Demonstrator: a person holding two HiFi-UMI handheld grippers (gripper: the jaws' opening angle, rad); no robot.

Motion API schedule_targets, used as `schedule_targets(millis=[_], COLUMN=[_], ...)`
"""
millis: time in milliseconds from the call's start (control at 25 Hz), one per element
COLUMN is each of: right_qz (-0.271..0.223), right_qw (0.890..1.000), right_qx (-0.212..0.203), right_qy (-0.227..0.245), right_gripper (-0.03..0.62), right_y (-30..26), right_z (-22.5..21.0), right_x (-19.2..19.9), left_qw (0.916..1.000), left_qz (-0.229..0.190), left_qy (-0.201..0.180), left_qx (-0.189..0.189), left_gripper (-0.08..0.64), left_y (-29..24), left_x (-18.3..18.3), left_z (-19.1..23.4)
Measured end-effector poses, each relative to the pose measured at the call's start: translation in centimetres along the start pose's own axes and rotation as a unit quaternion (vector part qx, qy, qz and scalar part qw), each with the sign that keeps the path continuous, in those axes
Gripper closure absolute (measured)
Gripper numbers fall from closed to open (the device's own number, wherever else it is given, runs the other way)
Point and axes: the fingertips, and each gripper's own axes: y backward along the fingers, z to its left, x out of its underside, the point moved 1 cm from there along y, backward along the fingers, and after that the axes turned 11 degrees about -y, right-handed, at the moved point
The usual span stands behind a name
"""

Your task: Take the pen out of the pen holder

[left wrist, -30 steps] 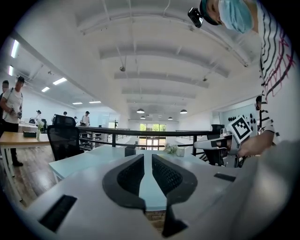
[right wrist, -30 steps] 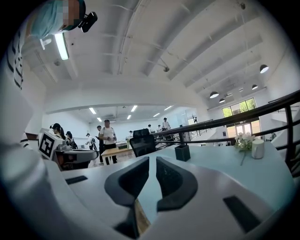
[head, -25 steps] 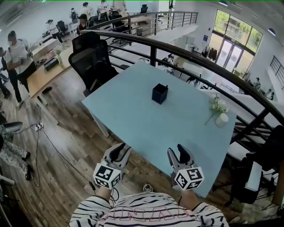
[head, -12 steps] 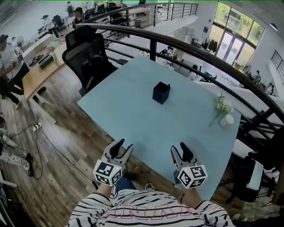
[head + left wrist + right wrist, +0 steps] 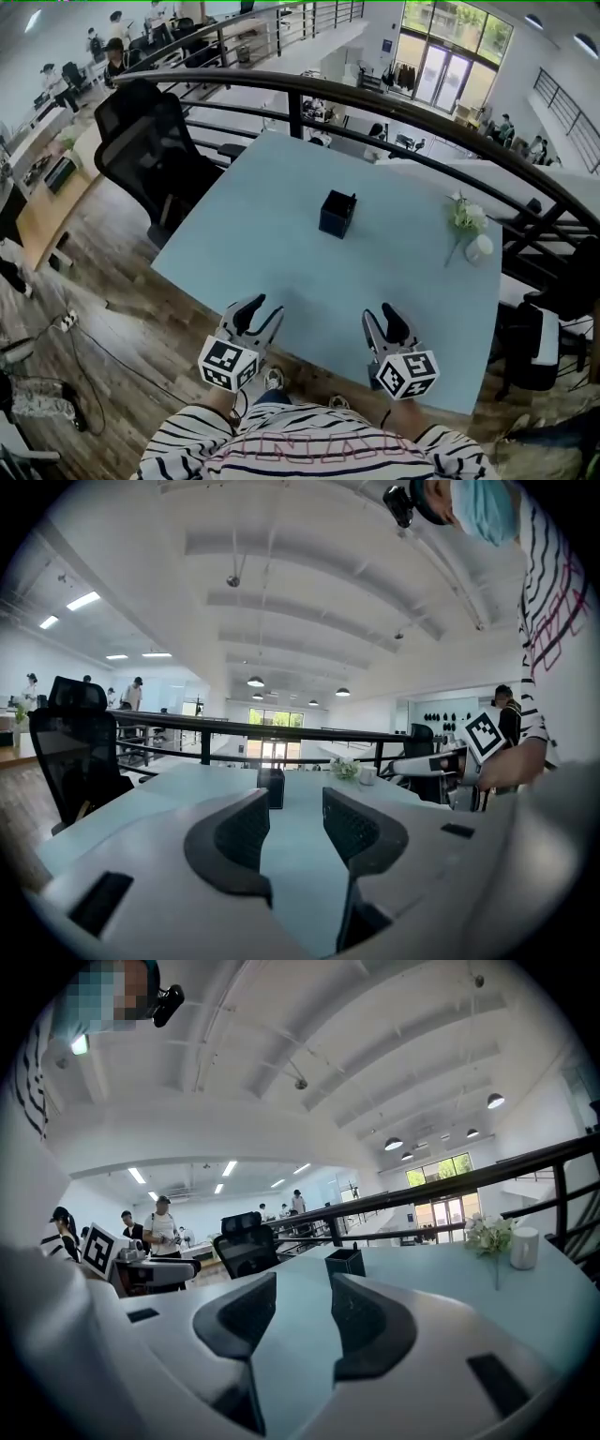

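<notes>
- A black office chair [image 5: 150,150] stood at the upper left of the head view, beside the pale blue table [image 5: 272,253].
- At the lower left, the left gripper [image 5: 261,314] hovered over the table's near edge. Its jaws stood wide apart with nothing between them.
- The dark square pen holder [image 5: 337,213] sat upright near the middle of the table, well apart from both grippers. In the right gripper view a thin dark tip, apparently the pen [image 5: 354,1247], poked above its rim.
- At the lower right, the right gripper [image 5: 382,321] also hung over the near edge, its jaws spread and empty, pointing toward the holder.
- A small white vase of flowers [image 5: 466,225] stood near the table's right edge.
- To my eye the task had barely started. Nothing had been grasped, and the pen was still inside the holder. The reach, the grip and the lift were all left to do.
- Against a second earlier, both grippers had come forward from over the wooden floor to the table's edge. The left jaws had opened wider, and the table filled more of the view.
</notes>
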Motion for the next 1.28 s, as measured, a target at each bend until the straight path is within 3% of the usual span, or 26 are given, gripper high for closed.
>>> schedule_targets(millis=[320,760,960,1280], right_qz=[-0.039,-0.075,-0.078,-0.073], right_qw=[0.997,0.986,0.983,0.984], right_qx=[0.059,0.141,0.159,0.154], right_qy=[-0.017,-0.05,-0.051,-0.049], right_gripper=[0.4,0.403,0.403,0.405], right_y=[-3.2,-3.5,-3.4,-4.7], right_z=[3.9,5.2,4.2,-0.3], right_x=[0.4,2.2,2.0,0.4], left_qw=[0.9983,0.9902,0.9862,0.9856], left_qz=[0.001,-0.013,-0.021,-0.03], left_qy=[-0.009,-0.035,-0.046,-0.06], left_qx=[0.057,0.135,0.158,0.155], left_gripper=[0.403,0.403,0.403,0.403], left_y=[-0.7,-3.2,-5.9,-12.7], left_x=[0.9,0.9,0.3,-0.8], left_z=[6.8,10.0,9.5,8.5])
